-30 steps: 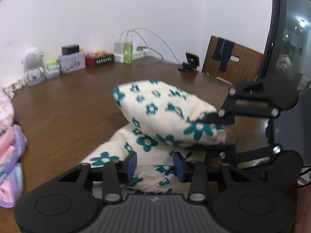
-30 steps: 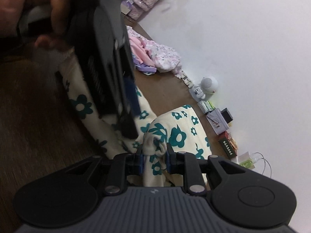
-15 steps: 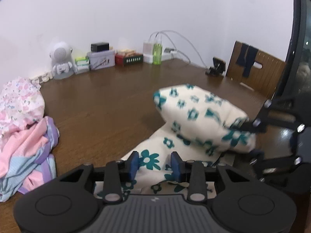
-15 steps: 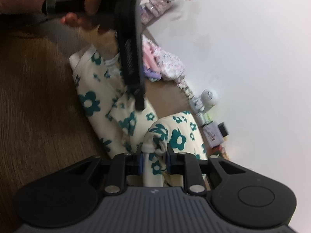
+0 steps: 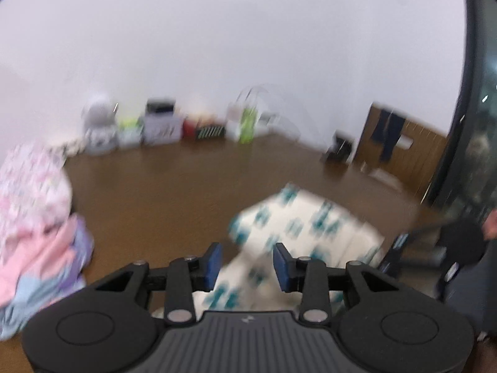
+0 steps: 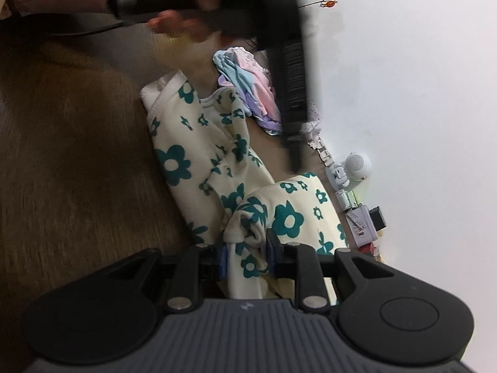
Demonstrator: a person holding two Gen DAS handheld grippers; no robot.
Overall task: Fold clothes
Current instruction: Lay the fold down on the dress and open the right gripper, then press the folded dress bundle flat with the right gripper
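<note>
Your right gripper [image 6: 245, 256] has its jaws clamped on a bunched fold of the cream garment [image 6: 198, 168], the blue pads pressing the soft cloth from both sides, though they have eased apart a touch in the last instant. Your left gripper [image 5: 247, 262] has its jaws standing apart, cloth showing between them but neither pad visibly pressing it; they closed somewhat a moment ago.

The dark brown wooden table [image 5: 186, 183], with a fine grain, carries everything. On it the garment lies in front of both grippers: a knit-looking cream fabric printed with teal flowers, ribbed white trim at its neckline, one end lifted into a rounded, puffed fold, the rest lying flat on the wood. The left wrist view is heavily blurred, so its weave cannot be read there.

A crumpled heap of pink, lilac and pale blue clothes [image 5: 34, 236] sits well apart at the table's left side. Along the white wall stands a row of small items: a rounded white figurine [image 6: 357, 166], small boxes [image 5: 161, 127] and a green bottle [image 5: 247, 124].
</note>
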